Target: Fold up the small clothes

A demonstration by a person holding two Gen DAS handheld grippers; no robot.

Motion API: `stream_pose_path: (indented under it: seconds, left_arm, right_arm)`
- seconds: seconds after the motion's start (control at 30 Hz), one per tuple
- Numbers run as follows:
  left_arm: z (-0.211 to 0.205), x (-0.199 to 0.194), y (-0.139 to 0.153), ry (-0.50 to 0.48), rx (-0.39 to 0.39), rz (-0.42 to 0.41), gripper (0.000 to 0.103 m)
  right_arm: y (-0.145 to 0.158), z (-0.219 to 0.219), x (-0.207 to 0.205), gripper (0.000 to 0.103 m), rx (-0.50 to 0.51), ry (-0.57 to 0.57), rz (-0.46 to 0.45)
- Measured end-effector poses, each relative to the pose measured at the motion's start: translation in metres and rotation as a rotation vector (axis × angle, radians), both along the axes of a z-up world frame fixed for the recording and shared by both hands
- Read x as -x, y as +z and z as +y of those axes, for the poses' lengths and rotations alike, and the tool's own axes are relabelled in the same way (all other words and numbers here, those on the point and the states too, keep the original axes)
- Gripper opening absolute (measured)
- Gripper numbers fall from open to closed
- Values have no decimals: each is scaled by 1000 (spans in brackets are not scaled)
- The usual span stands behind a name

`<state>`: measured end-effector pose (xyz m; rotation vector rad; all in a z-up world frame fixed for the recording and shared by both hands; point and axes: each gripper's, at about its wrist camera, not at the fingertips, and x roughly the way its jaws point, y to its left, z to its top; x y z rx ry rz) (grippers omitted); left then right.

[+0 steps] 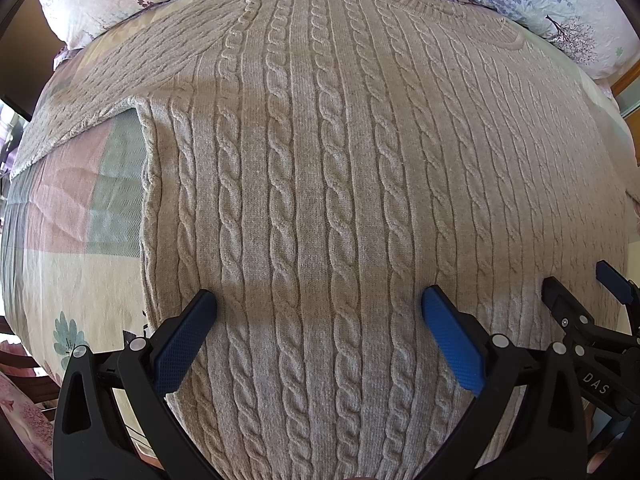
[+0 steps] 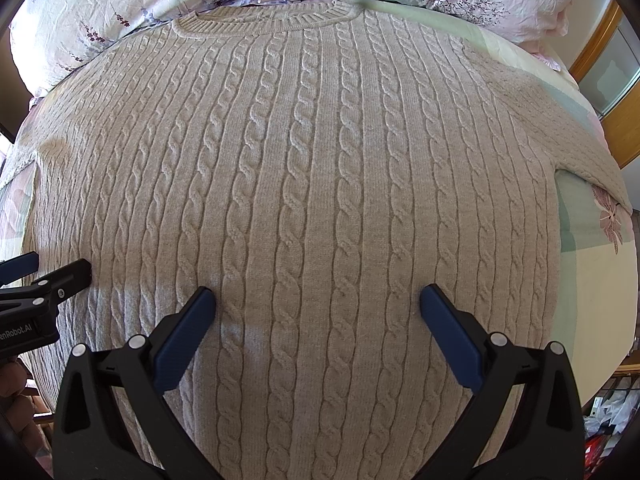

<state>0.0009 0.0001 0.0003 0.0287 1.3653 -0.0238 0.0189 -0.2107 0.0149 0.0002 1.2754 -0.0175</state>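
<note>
— Beige cable-knit sweater (image 1: 320, 184) lies flat, spread on the bedspread (image 1: 72, 216). Anything folded?
— Nothing, probably — hem is out of view. My left gripper (image 1: 319, 300) and right gripper (image 2: 318, 296) hover above it, both apart, empty.

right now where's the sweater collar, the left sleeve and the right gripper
sweater collar (image 2: 264, 24), right wrist view, on the ribbed neckband
left sleeve (image 1: 92, 92), left wrist view, on the spread-out knit
right gripper (image 2: 318, 300), right wrist view, midway between open fingertips
</note>
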Motion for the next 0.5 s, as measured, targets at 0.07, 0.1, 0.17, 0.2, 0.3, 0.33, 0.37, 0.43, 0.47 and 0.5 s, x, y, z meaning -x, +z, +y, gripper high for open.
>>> stream_pose_path:
  seconds: [0.07, 0.1, 0.17, 0.2, 0.3, 0.33, 0.37, 0.43, 0.47, 0.5]
  left_arm:
    - [0, 1, 0, 0, 0, -1, 102]
    - [0, 1, 0, 0, 0, -1, 102]
    - [0, 0, 0, 0, 0, 1, 102]
    - [0, 0, 0, 0, 0, 2, 102]
    - [0, -1, 1, -2, -1, 7, 102]
    - [-1, -2, 2, -3, -1, 10, 102]
    - [-1, -2, 3, -3, -1, 12, 102]
    - [-1, -3, 3, -4, -2, 16, 102]
    - [-1, -4, 4, -4, -2, 18, 102]
    - [-1, -8, -2, -4, -1, 17, 102]
  right_arm:
    - [0, 0, 0, 101, 0, 0, 0]
    - [0, 0, 0, 101, 0, 0, 0]
    - [0, 0, 0, 101, 0, 0, 0]
    - [0, 0, -1, 101, 0, 0, 0]
    - [0, 0, -1, 101, 0, 0, 0]
    - [0, 0, -1, 101, 0, 0, 0]
    - [0, 0, -1, 101, 0, 0, 0]
    - [0, 0, -1, 101, 0, 0, 0]
    - [0, 0, -1, 101, 0, 0, 0]
    - [0, 0, -1, 101, 0, 0, 1]
